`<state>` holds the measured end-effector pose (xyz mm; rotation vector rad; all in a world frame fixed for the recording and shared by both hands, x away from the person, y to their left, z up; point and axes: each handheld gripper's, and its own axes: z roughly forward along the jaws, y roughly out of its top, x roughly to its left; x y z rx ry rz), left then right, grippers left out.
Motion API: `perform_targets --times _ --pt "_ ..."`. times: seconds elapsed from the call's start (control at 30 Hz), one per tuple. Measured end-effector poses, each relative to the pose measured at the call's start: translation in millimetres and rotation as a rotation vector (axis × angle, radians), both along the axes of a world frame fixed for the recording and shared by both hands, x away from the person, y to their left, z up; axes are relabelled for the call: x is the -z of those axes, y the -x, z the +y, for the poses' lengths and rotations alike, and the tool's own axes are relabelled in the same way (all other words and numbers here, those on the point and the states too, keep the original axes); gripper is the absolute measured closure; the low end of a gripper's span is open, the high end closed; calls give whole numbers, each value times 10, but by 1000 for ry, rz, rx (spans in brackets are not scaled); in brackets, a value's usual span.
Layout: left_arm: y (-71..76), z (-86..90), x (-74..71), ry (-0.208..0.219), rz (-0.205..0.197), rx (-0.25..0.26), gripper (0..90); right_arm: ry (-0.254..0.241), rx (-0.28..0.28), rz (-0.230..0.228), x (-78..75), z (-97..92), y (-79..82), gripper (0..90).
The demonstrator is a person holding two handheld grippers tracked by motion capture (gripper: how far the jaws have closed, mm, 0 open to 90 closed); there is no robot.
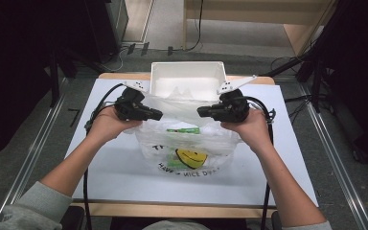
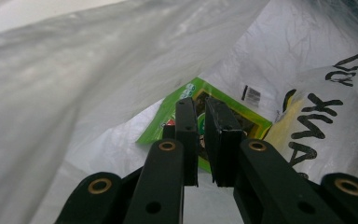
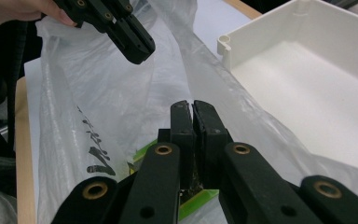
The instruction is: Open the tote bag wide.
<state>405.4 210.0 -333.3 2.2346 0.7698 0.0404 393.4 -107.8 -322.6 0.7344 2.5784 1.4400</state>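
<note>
At the centre of the frame we see the clear plastic bag [image 1: 191, 143] with a green packet [image 1: 183, 130] inside on the white worktop [image 1: 115, 177], our left tool [image 1: 159, 115] and right tool [image 1: 200, 111] both closed on its upper edges, with the white tray [image 1: 188, 76] just behind.

free: bare white table [image 1: 110, 167] outboard of and behind both sets of fingertips | blocked: plastic bag [image 1: 191, 143] film draped right ahead of the fingertips, green packet [image 1: 183, 130] lying below them | blocked: white bin [image 1: 188, 79] walls just beyond
</note>
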Motion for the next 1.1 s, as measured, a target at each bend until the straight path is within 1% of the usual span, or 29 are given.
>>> perform_targets --times 0.03,0.17,0.23,0.3,0.33,0.4,0.43,0.57,0.6,0.7,0.77,0.83,0.87,0.9,0.93,0.97,1.07,1.1 --pt "3 19 25 13 7 -9 850 -3 3 4 10 -9 8 885" --pt "29 73 109 22 10 -25 850 -1 20 13 109 -48 12 884" --pt "46 94 147 32 12 -31 850 -4 37 24 178 -81 18 884" --pt "61 109 180 47 16 -44 849 13 53 27 241 -101 21 884" --pt "71 118 205 57 17 -49 848 7 54 30 266 -108 21 884" --pt "81 126 246 62 25 -51 847 6 63 46 329 -122 26 884" --pt "89 122 268 58 24 -58 845 19 70 51 367 -126 25 884" --pt "107 106 330 42 24 -60 835 30 92 69 481 -148 24 884" --pt "108 102 345 38 21 -62 835 42 100 72 509 -156 18 884" --pt "93 96 397 32 27 -70 836 42 120 88 585 -195 0 884" --pt "82 92 425 39 28 -78 836 41 132 100 629 -215 -13 884" --pt "75 89 449 46 26 -84 836 39 135 101 659 -234 -28 884" --pt "68 88 464 52 26 -84 836 39 140 111 672 -241 -29 884" --pt "65 84 475 56 28 -87 836 40 140 109 691 -250 -36 884" --pt "63 79 492 60 26 -90 836 40 144 117 700 -256 -35 884" --pt "60 72 516 59 24 -91 836 40 145 111 717 -263 -40 884" --pt "58 58 566 59 21 -94 836 51 156 111 782 -284 -49 884" --pt "57 51 582 63 24 -98 836 55 160 122 798 -289 -47 884"
